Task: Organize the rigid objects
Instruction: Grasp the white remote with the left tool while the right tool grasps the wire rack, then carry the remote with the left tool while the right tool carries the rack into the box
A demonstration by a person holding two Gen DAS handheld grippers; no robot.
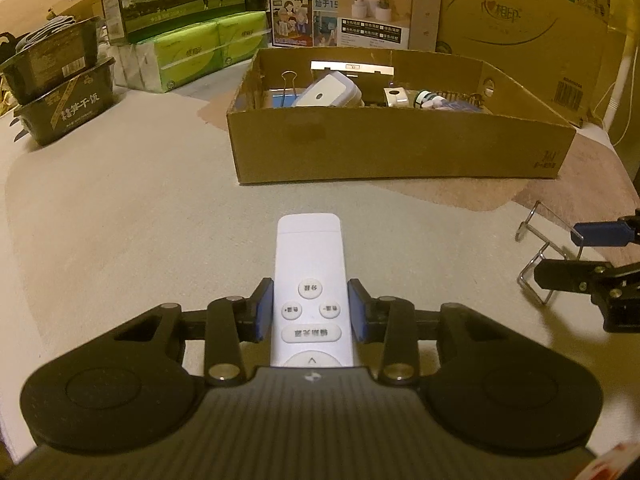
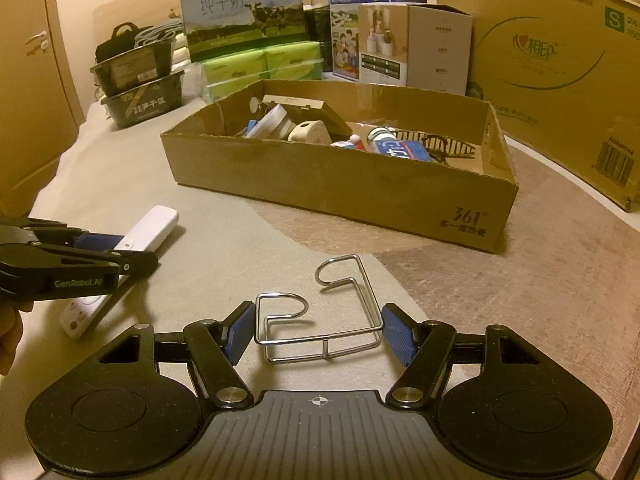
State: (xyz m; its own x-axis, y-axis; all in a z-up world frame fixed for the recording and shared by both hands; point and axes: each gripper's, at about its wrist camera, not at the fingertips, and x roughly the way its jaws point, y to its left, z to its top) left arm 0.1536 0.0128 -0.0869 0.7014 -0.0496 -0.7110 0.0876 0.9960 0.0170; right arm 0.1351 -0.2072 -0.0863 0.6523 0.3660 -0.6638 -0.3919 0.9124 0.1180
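Note:
A white remote control (image 1: pixel 309 280) lies on the grey table surface between the blue pads of my left gripper (image 1: pixel 311 310); the pads touch its two sides. The remote also shows in the right wrist view (image 2: pixel 150 228). A bent metal wire hook rack (image 2: pixel 320 312) lies on the table between the pads of my right gripper (image 2: pixel 319 334), which touch its two ends. The rack also shows in the left wrist view (image 1: pixel 540 256). A shallow cardboard box (image 1: pixel 400 148) behind holds several small items.
Black food trays (image 1: pixel 56 80) stack at the far left. Green tissue packs (image 1: pixel 208 48), milk cartons (image 2: pixel 244 12) and a large cardboard carton (image 2: pixel 560 72) line the back. My left gripper (image 2: pixel 120 256) sits left of the rack.

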